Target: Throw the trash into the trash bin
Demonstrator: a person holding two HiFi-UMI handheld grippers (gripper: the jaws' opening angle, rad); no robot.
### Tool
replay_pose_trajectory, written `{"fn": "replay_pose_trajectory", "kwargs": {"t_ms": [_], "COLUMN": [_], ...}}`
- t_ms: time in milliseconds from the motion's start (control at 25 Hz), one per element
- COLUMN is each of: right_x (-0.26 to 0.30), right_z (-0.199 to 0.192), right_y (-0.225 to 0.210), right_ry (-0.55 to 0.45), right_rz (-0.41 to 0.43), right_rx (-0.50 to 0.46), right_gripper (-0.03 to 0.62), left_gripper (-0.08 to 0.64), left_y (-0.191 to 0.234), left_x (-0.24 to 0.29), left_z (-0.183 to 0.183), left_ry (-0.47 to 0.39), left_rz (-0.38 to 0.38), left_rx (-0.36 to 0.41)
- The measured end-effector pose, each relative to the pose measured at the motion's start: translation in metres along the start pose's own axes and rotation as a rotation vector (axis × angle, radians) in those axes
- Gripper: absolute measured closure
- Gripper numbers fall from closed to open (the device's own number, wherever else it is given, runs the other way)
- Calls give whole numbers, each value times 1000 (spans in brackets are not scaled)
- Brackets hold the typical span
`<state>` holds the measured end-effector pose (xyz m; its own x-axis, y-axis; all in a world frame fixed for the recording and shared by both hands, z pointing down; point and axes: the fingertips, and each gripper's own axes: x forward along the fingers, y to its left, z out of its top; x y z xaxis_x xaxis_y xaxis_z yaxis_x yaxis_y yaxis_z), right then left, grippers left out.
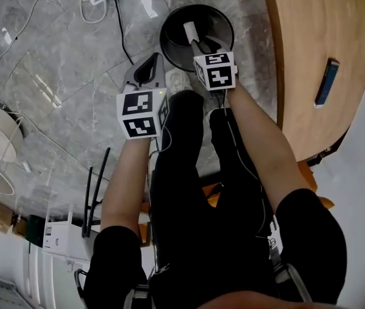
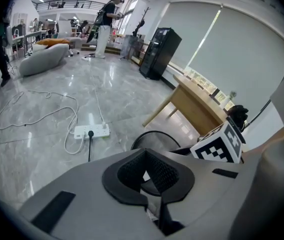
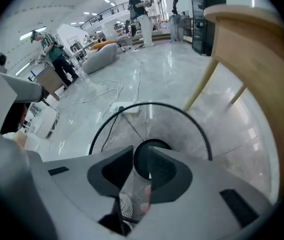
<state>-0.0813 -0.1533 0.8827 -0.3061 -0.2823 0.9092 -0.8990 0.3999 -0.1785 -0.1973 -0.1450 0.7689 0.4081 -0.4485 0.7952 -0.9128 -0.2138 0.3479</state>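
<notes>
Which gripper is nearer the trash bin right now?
Right. The right gripper hangs over the open mouth of the trash bin; the left gripper is just outside its rim, over the floor.

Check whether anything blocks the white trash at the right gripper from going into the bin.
Nothing visible does. The white trash sits at the tips of the right gripper, over the open mouth of the black mesh trash bin. Between the parted jaws, the bin's inside shows.
</notes>
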Motion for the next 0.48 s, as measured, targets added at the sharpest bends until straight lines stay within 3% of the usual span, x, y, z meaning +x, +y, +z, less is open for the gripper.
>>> {"fn": "replay_pose_trajectory", "kwargs": {"t_ms": [80,480], "right_x": [-21,-166], "right_z": [14,79], "right_y": [-3,10], "right_ry": [-73,-403], "right_rz": [-49,-54], "right_rx": [-12,8], "right_gripper": [576,580], "left_gripper": [548,548], "left_y": [-4,-33], "left_x": [-3,-34], "left_z": [8,56], "left_ry": [-6,-78], "left_rz": [-3,38], "left_rx": [9,27]}}
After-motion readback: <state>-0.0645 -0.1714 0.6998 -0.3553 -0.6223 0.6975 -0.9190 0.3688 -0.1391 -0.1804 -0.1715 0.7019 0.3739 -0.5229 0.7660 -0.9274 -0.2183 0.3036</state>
